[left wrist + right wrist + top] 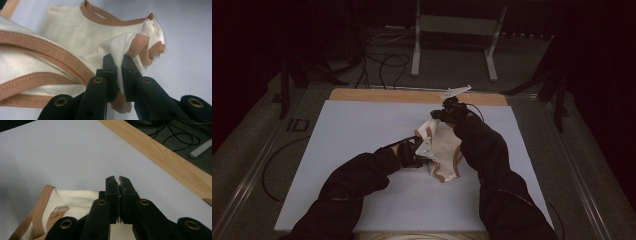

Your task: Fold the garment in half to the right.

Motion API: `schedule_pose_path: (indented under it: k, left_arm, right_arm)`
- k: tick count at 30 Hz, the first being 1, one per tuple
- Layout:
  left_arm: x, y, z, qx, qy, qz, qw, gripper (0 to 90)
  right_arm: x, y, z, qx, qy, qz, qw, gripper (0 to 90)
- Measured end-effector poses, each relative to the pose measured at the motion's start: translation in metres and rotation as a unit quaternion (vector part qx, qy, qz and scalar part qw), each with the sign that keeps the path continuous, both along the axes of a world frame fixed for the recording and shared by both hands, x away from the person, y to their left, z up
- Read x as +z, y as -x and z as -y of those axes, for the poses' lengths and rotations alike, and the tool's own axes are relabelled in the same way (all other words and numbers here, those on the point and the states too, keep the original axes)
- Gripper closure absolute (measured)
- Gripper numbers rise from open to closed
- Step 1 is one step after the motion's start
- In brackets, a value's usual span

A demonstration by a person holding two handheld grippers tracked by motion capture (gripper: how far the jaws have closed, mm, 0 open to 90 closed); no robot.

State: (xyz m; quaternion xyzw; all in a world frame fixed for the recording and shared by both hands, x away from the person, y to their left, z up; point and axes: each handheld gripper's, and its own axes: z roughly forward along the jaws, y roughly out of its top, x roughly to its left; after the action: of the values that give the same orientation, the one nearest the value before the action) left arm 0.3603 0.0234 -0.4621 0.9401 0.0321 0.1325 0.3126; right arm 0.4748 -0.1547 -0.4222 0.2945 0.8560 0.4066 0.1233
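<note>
From up here the room beyond the table [362,130] is lost in darkness, and its near edge runs off the bottom of the high view. The right sleeve [492,160] covers part of the cream garment [443,150], so its full shape can't be made out. In the left gripper view the garment runs past the left edge, and the fold pinched by the left gripper [119,62] disappears between the jaws. In the right gripper view, the right gripper [119,181] shows just a sliver of white; the rest is hidden behind the jaws.
</note>
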Motion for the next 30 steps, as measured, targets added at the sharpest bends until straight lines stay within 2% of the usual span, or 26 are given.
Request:
schedule_pose_path:
  k: [9, 16, 30]
  left_arm:
    - [-0.004, -0.002, 0.01, 0.003, -0.003, -0.012, 0.9999, 84.4]
    - [-0.008, -0.003, 0.021, 0.002, -0.013, -0.016, 0.9998, 84.2]
    - [-0.013, -0.006, 0.037, -0.011, -0.028, -0.028, 0.9992, 83.9]
  right_arm:
    - [-0.009, 0.002, 0.017, -0.012, -0.003, 0.0, 0.9999, 87.2]
    - [-0.017, 0.003, 0.029, -0.021, 0.0, -0.002, 0.9998, 87.2]
    - [-0.027, 0.004, 0.046, -0.035, 0.001, -0.009, 0.9993, 87.1]
